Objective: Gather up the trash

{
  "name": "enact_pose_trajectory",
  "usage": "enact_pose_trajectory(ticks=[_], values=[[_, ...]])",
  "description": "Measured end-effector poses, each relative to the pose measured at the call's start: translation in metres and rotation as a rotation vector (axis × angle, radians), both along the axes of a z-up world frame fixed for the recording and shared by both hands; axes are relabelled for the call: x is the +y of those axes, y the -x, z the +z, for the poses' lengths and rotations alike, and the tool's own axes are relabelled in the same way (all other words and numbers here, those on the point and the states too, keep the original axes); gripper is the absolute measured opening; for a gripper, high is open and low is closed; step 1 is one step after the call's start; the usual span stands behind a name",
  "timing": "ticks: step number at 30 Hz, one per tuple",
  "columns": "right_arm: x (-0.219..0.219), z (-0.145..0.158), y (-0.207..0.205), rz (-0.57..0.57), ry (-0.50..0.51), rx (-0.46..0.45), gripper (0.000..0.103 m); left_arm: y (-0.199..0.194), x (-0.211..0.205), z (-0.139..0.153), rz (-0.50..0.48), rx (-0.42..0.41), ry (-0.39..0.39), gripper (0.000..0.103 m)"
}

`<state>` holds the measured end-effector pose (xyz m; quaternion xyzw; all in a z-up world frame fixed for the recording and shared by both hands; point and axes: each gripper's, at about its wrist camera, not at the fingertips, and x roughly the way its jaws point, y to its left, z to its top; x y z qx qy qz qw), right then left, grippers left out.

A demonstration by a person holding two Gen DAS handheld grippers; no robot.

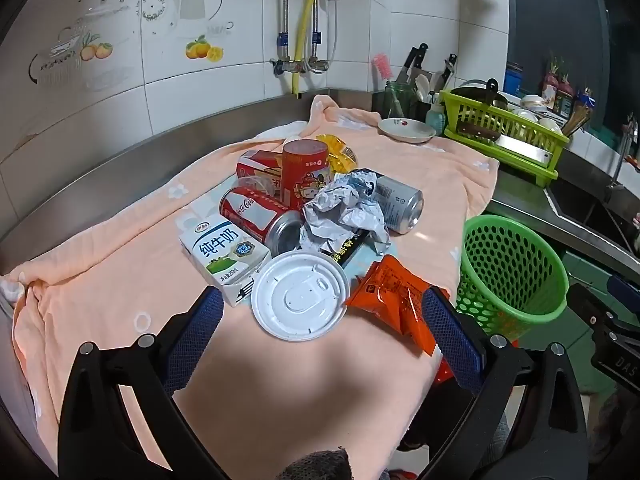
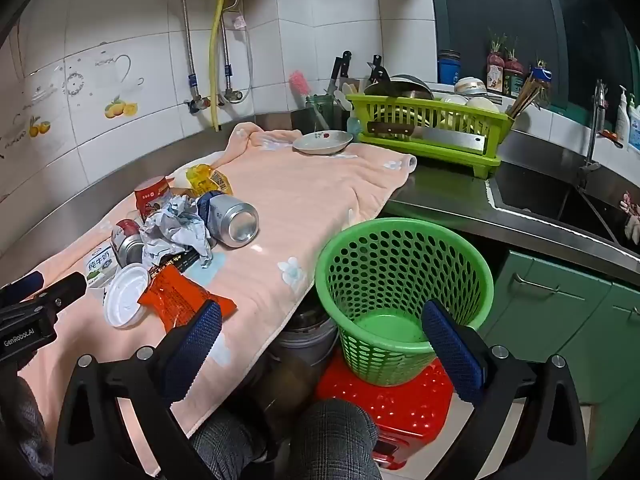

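Counter: Coca-Cola can (image 1: 256, 216), 纯牛奶 carton (image 1: 224, 256).

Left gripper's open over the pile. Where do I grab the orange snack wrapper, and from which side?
Take the orange snack wrapper by its near crimped end, which overhangs the towel edge, probably coming from the near side with the left gripper. It lies flat and thin, so a top pinch would likely catch towel. The white lid touches its other side.
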<state>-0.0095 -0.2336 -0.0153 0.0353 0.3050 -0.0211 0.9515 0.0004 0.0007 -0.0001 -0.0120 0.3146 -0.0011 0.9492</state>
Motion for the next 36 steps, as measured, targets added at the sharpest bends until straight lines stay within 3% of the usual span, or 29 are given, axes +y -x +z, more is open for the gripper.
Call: enact_pose_trajectory(ticks=[36], values=[[0.004,-0.0018,0.0003,0.004,-0.015,-0.007,0.097,0.0002,0.0008,0.0012,-0.004,-0.012,-0.009,0.098]])
